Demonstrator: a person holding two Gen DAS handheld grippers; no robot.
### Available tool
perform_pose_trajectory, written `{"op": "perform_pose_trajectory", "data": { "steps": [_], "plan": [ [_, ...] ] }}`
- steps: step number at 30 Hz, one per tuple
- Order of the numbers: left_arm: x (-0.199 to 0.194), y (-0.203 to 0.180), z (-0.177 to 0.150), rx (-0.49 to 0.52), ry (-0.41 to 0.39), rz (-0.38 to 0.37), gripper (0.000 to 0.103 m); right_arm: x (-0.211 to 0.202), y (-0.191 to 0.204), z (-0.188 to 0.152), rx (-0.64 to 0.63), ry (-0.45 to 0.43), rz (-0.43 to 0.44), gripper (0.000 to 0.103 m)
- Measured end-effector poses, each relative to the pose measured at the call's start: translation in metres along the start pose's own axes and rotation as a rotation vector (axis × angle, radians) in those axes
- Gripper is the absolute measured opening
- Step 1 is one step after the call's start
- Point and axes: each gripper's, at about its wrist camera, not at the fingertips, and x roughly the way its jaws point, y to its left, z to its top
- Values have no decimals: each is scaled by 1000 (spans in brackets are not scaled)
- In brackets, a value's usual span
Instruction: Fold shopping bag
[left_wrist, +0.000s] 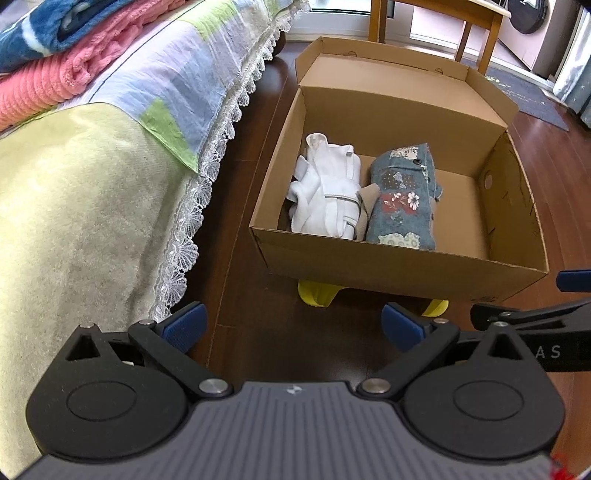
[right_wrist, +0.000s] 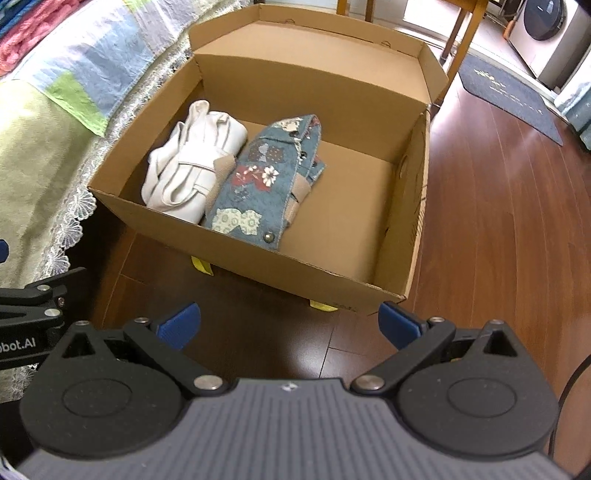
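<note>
Two folded bags lie side by side in an open cardboard box (left_wrist: 384, 266) (right_wrist: 258, 269) on the floor: a white bag (left_wrist: 328, 192) (right_wrist: 188, 170) on the left and a blue patchwork bag (left_wrist: 402, 199) (right_wrist: 258, 181) to its right. Both grippers hover over the dark floor in front of the box. My left gripper (left_wrist: 293, 328) is open and empty. My right gripper (right_wrist: 290, 325) is open and empty too. The right gripper's arm (left_wrist: 532, 317) shows at the right edge of the left wrist view.
A bed with a patchwork cover and lace trim (left_wrist: 122, 147) (right_wrist: 55, 122) runs along the left. Folded pink and blue blankets (left_wrist: 48, 48) lie on it. Yellow pieces (left_wrist: 317, 293) (right_wrist: 201, 266) stick out under the box. A wooden table's legs (left_wrist: 469, 33) and a dark mat (right_wrist: 509, 96) lie beyond.
</note>
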Motion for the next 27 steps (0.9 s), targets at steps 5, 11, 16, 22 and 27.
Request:
{"op": "perform_pose_trajectory", "data": {
  "steps": [5, 11, 16, 22, 27],
  "plan": [
    [7, 3, -1, 2, 17, 14, 101, 7, 3, -1, 1, 24, -15, 102],
    [9, 4, -1, -5, 10, 2, 101, 10, 9, -2, -13, 31, -26, 102],
    [4, 2, 2, -8, -15, -27, 101, 11, 9, -2, -14, 35, -41, 102],
    [-1, -2, 4, 4, -30, -34, 101, 11, 5, -3, 3, 36, -55, 102],
    [-4, -3, 4, 7, -38, -39, 101, 9, 6, -3, -4, 31, -55, 102]
  ]
}}
